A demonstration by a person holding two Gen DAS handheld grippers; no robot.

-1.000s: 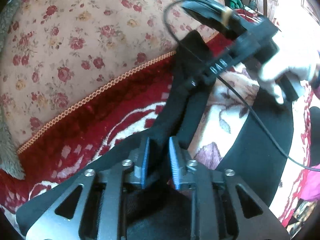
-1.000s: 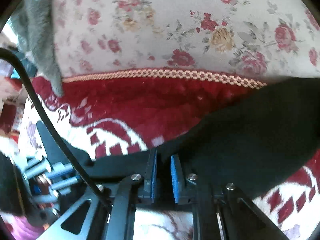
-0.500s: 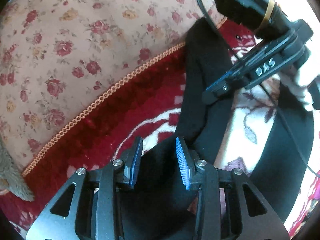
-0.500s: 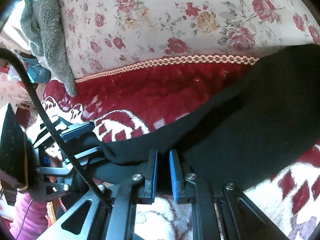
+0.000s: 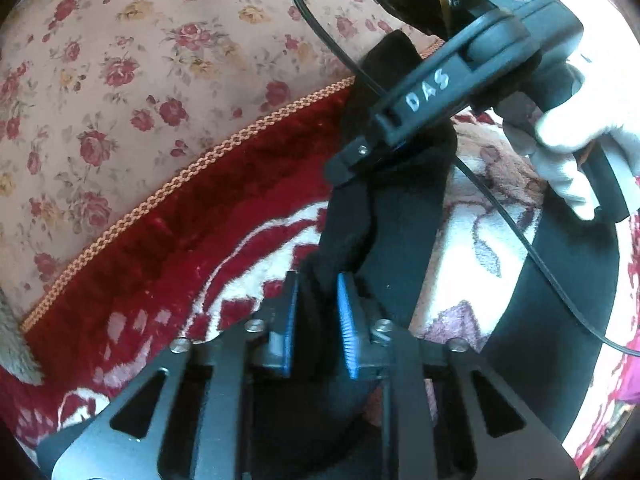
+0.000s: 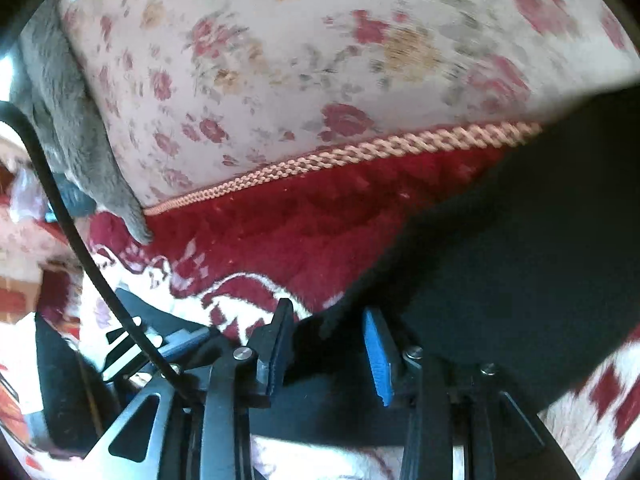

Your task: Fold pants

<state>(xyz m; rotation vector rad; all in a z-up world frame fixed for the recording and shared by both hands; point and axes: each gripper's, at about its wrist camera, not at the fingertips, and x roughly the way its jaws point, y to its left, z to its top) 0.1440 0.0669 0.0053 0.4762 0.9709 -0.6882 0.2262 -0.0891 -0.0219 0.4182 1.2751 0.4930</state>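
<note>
The black pants (image 5: 404, 216) lie on a red and cream blanket, one leg running up from my left gripper (image 5: 317, 318) and the other curving at the right (image 5: 560, 280). The left jaws are closing, and a bunched fold of the pants fills the gap between the blue pads. My right gripper (image 6: 328, 344) sits at the pants' edge (image 6: 520, 260). Its jaws are opening, with the cloth lying loose between pads that no longer pinch it. In the left wrist view a white-gloved hand (image 5: 568, 140) holds the right tool above the upper leg.
A floral cushion (image 5: 140, 60) with orange braided trim (image 5: 192, 172) borders the red blanket (image 5: 240, 208). A grey fluffy cloth (image 6: 72, 128) hangs at the left. A black cable (image 5: 520, 240) crosses over the pants.
The left jaws opened off the fabric, sank a little, then narrowed on a fold of the pants. The right jaws, shut on the pants' edge before, have parted.
</note>
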